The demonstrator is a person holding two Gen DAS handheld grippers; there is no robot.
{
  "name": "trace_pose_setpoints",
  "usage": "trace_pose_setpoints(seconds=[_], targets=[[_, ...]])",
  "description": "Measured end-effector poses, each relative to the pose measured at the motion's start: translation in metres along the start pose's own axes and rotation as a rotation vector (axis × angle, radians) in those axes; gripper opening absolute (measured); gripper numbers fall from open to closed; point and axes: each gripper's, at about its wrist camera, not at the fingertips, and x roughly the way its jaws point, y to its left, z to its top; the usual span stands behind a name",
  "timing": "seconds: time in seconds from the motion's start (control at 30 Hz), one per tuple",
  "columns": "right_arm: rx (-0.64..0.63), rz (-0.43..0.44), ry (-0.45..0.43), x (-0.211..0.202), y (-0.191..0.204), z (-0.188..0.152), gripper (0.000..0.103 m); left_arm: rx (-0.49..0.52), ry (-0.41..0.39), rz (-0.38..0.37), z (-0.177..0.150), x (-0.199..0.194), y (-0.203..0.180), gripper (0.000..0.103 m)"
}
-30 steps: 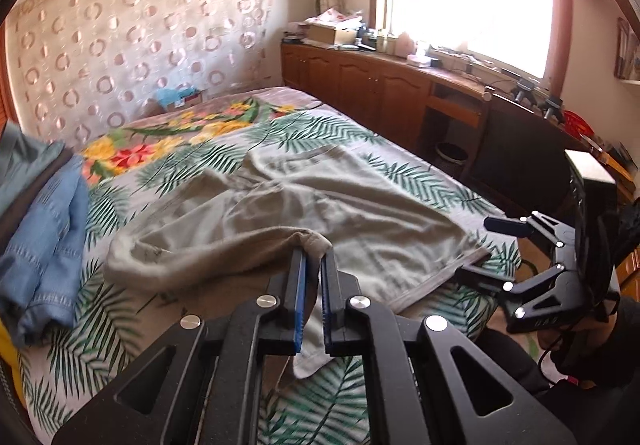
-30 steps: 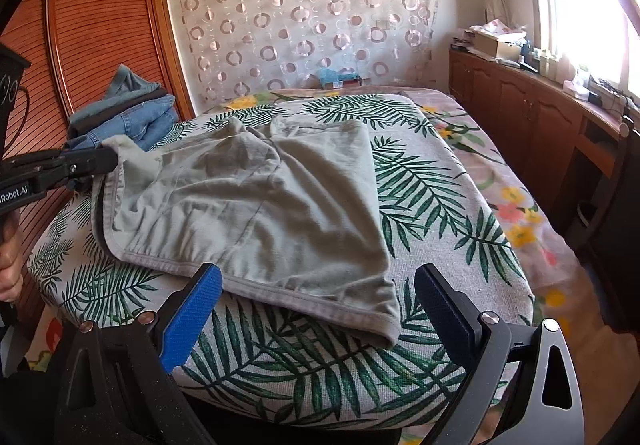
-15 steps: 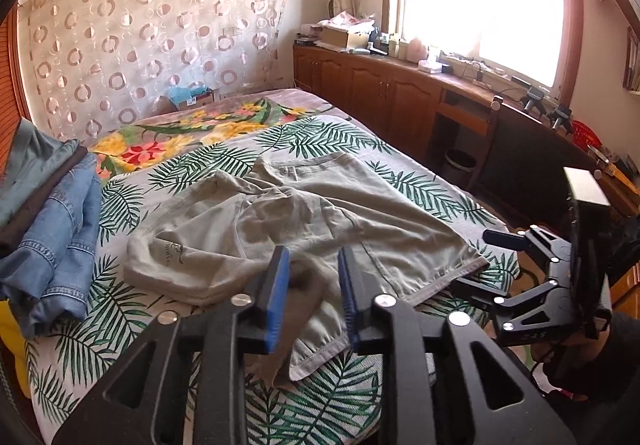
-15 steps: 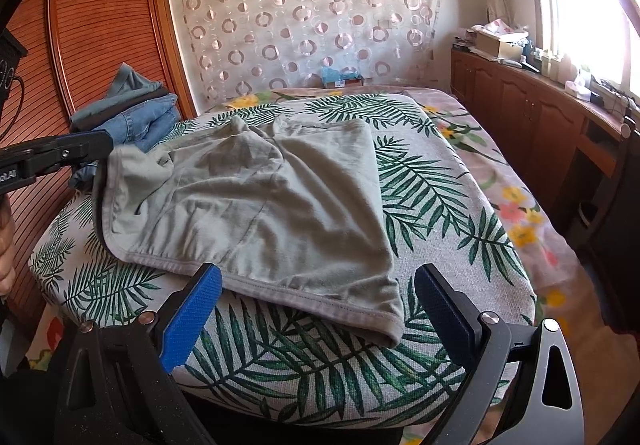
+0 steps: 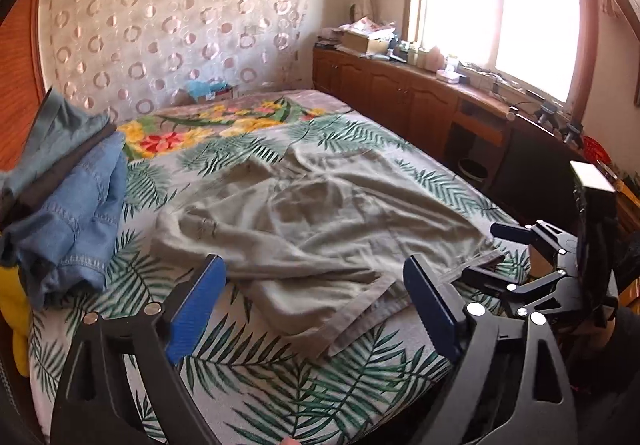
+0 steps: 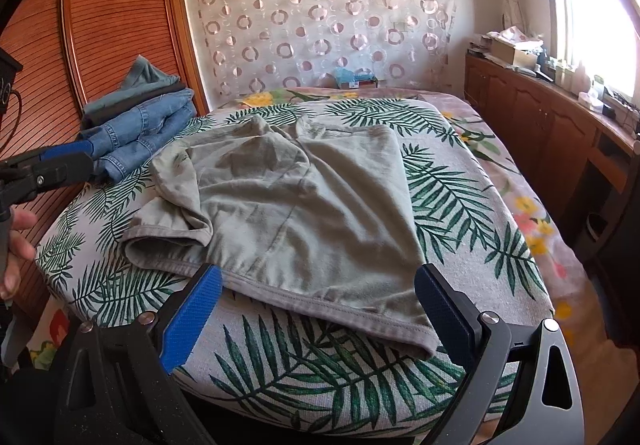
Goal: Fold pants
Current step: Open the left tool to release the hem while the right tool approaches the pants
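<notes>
Both tools gape empty, left tool [image 5: 312, 301] opening, right tool [image 6: 318, 309] over pants [image 6: 296, 205] hem.

Both wrist cams near bed [image 5: 248, 377] foot, facing headboard; share pants [image 6: 304, 205].

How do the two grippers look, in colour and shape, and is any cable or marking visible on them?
Both the left gripper and the right gripper are black frames with triangular cut-outs, silver round bolts and blue ribbed pads on the fingers. A thin dark cable loops beside the left one. White lettering there is cut off and unreadable.
</notes>
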Motion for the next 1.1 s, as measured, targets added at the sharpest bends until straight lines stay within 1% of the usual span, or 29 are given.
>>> trace_pose_setpoints(seconds=[0.07, 0.23, 0.3, 0.33, 0.4, 0.43, 0.63, 0.67, 0.73, 0.77, 0.83, 0.93, 1.0, 1.1], targets=[[-0.014, 0.010, 0.003, 0.003, 0.004, 0.002, 0.097, 0.000, 0.008, 0.030, -0.005, 0.003, 0.004, 0.091], [-0.048, 0.060, 0.020, 0.011, 0.015, 0.006, 0.085, -0.016, 0.038, 0.042, -0.017, 0.011, 0.014, 0.091], [-0.059, 0.091, 0.031, 0.017, 0.020, 0.007, 0.077, -0.023, 0.052, 0.048, -0.022, 0.015, 0.017, 0.091], [-0.066, 0.107, 0.039, 0.020, 0.022, 0.008, 0.075, -0.026, 0.061, 0.050, -0.025, 0.017, 0.018, 0.091], [-0.084, 0.134, 0.054, 0.028, 0.027, 0.011, 0.067, -0.035, 0.078, 0.056, -0.031, 0.021, 0.022, 0.091], [-0.097, 0.144, 0.062, 0.032, 0.030, 0.011, 0.065, -0.040, 0.084, 0.058, -0.033, 0.023, 0.023, 0.091], [-0.134, 0.167, 0.095, 0.053, 0.037, 0.017, 0.048, -0.062, 0.111, 0.067, -0.044, 0.028, 0.031, 0.091], [-0.136, 0.170, 0.099, 0.056, 0.037, 0.019, 0.043, -0.066, 0.113, 0.068, -0.045, 0.029, 0.032, 0.091], [-0.137, 0.182, 0.104, 0.060, 0.037, 0.022, 0.038, -0.073, 0.115, 0.069, -0.047, 0.029, 0.035, 0.091], [-0.137, 0.191, 0.110, 0.063, 0.038, 0.023, 0.032, -0.076, 0.114, 0.069, -0.047, 0.028, 0.036, 0.091], [-0.134, 0.201, 0.118, 0.067, 0.038, 0.023, 0.029, -0.081, 0.113, 0.068, -0.048, 0.028, 0.037, 0.091], [-0.139, 0.207, 0.118, 0.070, 0.042, 0.025, 0.023, -0.080, 0.114, 0.066, -0.049, 0.027, 0.037, 0.091], [-0.136, 0.213, 0.110, 0.072, 0.043, 0.027, 0.011, -0.078, 0.118, 0.065, -0.049, 0.028, 0.036, 0.091], [-0.129, 0.219, 0.090, 0.067, 0.041, 0.027, 0.006, -0.077, 0.123, 0.065, -0.050, 0.029, 0.036, 0.091]])
